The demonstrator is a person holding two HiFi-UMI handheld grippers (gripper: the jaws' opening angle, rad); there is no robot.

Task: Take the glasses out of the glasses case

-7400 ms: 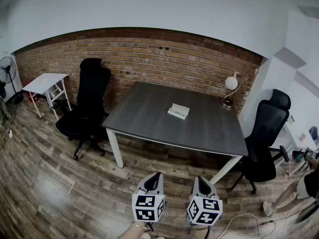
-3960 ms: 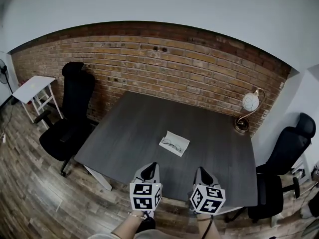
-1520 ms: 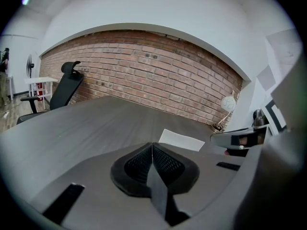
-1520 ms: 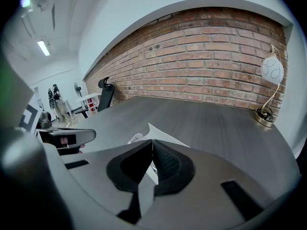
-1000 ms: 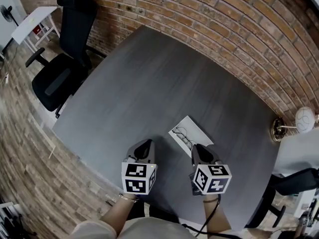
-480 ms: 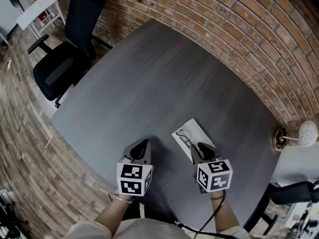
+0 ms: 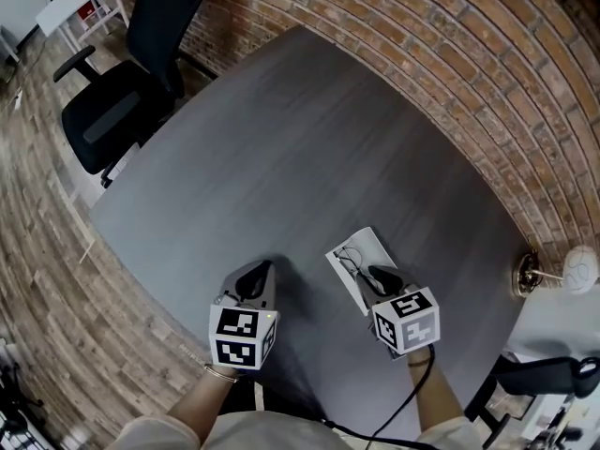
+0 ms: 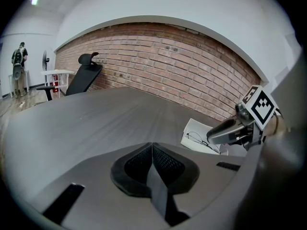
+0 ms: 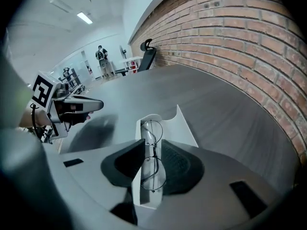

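Case [image 7: 373,246] lies open on the grey counter [image 7: 281,148], in its near-R part, well in from the edge. It's white: a flat flap on the R side, a raised trough along the L side. Glasses [image 7: 350,259] sit folded in that trough. They have a thin dark wire frame w/ roundish lenses, one behind the other. Long axis of case & glasses runs the same way, from near-R to far-L in the head view, slanting toward the brick wall [image 7: 450,54]. In the R gripper view it points straight away, along the line of the fingers.

R gripper [image 7: 379,274] is down over the near end of the case. Its fingers [image 9: 176,164] stand at a narrow gap, w/ the near lens & the trough btwn the pads, which look right up against them.

L gripper [image 7: 255,277] hangs over bare counter just L of the case, apart from it. Its fingers [image 8: 136,164] are pressed together, nothing btwn.

Markings: black-&-white square codes on each gripper's cube.

Round about: a black chair [image 7: 117,111] by the counter's far-L side, and a lamp [image 7: 579,268] w/ a round shade at the R edge near the wall. The floor [image 7: 37,251] is wood plank. A cable [image 7: 422,382] trails from the R gripper back toward the holder. A person [image 8: 19,56] stands far off across the room, small in both gripper views.
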